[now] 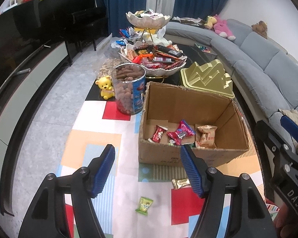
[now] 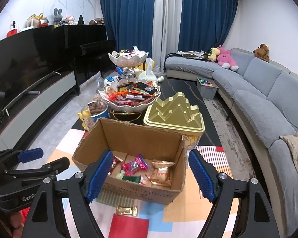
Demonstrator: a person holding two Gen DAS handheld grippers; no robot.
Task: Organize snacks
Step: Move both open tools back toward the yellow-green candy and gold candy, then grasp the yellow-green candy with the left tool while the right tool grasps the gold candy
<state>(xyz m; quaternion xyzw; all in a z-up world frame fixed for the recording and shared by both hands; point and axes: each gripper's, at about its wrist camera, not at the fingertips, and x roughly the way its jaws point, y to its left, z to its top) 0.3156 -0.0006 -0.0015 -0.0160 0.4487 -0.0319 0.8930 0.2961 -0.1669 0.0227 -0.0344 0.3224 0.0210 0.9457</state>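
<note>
Beyond both sets of empty, open jaws, the cardboard box [image 2: 129,170] holds perhaps six snacks, while a gold candy [image 1: 180,182] and a green candy [image 1: 144,205] remain on the tabletop [image 1: 125,178] beneath the left gripper [image 1: 147,172].

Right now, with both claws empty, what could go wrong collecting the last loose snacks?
The gold-wrapped candy lies close to the cardboard box, so the left claw may shove the box. The green candy lies flat on the mat and may slide instead of lifting.
</note>
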